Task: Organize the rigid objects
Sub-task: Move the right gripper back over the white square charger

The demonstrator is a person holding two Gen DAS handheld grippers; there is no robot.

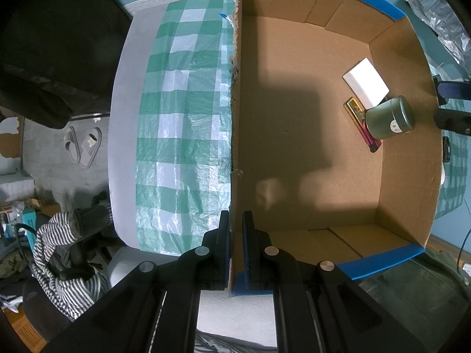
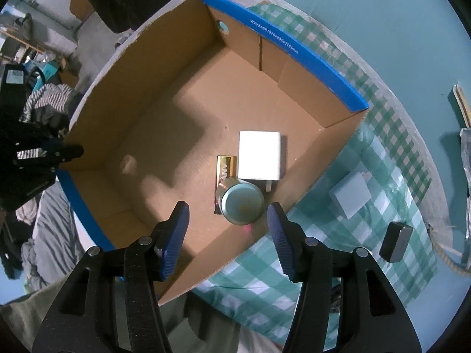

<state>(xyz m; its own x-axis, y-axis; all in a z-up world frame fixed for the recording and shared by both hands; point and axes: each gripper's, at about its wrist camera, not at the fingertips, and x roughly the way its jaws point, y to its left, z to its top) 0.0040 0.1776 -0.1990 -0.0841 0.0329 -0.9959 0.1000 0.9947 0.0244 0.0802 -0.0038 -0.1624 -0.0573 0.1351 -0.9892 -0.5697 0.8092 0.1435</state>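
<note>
A cardboard box (image 1: 406, 135) with blue rims (image 2: 309, 58) stands on a green checked cloth. Inside lie a white charger block (image 1: 366, 83) (image 2: 259, 154), a gold and pink lighter (image 1: 362, 123) (image 2: 226, 166) and a green round tin (image 1: 390, 117) (image 2: 243, 204). My left gripper (image 1: 235, 235) is shut on the box's left wall, one finger on each side. My right gripper (image 2: 228, 223) is open above the box, the tin just ahead between its fingers, not touching. Its fingers (image 1: 453, 89) show at the right edge of the left wrist view.
On the cloth (image 2: 323, 235) outside the box lie a pale square block (image 2: 350, 195) and a dark rectangular block (image 2: 396, 245). The table edge and floor with slippers (image 1: 84, 145) and striped clothes (image 1: 59, 253) are at the left. A silver bag (image 1: 438, 20) lies far right.
</note>
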